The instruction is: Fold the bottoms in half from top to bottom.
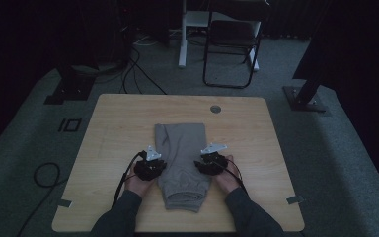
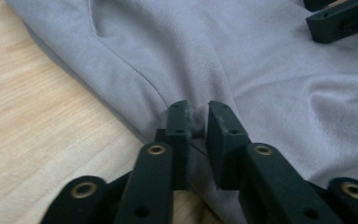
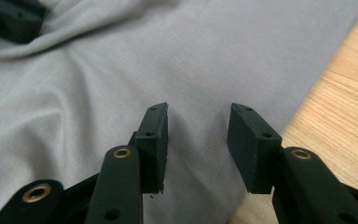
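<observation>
A grey folded garment [image 1: 181, 148] lies lengthwise in the middle of the wooden table [image 1: 118, 128], with its elastic cuff toward the person. My left gripper [image 1: 159, 167] is at the garment's left edge. In the left gripper view its jaws [image 2: 197, 120] stand close together with a raised fold of the grey cloth [image 2: 242, 60] pinched between them. My right gripper [image 1: 201, 166] is at the garment's right edge. Its jaws [image 3: 198, 122] stand apart over flat cloth [image 3: 98, 84], with nothing gripped between them. Each gripper view shows the other gripper's black jaw in an upper corner.
The table has a round cable hole [image 1: 215, 109] near its far edge. Bare wood [image 2: 37, 116] borders the garment on both sides. Beyond the table are a black folding chair [image 1: 232, 44], floor cables [image 1: 133, 74] and two black stand bases [image 1: 306, 98].
</observation>
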A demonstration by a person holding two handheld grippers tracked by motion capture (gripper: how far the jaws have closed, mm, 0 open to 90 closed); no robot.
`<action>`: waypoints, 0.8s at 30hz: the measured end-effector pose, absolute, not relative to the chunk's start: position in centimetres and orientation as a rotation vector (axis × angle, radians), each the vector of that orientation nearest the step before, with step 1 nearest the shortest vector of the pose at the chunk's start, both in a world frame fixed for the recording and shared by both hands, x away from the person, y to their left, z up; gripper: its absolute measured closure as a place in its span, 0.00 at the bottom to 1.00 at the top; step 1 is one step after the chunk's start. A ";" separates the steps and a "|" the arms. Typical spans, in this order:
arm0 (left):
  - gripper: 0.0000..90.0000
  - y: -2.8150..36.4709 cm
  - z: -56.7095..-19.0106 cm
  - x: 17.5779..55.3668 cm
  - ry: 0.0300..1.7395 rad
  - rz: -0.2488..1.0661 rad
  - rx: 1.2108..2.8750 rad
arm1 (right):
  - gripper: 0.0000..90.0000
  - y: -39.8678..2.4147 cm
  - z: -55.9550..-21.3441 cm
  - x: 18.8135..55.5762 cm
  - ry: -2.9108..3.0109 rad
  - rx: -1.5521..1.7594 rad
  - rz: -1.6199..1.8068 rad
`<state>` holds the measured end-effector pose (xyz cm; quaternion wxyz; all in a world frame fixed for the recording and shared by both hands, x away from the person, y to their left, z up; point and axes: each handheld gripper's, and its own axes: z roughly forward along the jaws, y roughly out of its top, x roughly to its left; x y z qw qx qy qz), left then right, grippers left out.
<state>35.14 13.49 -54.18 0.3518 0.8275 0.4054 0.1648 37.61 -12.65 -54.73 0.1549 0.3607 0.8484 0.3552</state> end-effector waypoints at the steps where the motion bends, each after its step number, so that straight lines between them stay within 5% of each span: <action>1: 0.83 13.5 -54.2 35.1 1.049 0.427 2.142 | 0.65 -12.6 -54.7 37.7 2.429 1.021 1.019; 15: 0.59 12.9 -53.9 43.3 1.275 0.719 2.078 | 0.62 -12.2 -53.7 44.8 2.247 1.168 1.046; 24: 0.77 15.7 -54.2 43.8 1.377 0.657 2.021 | 0.64 -11.8 -55.0 45.6 2.281 1.181 0.986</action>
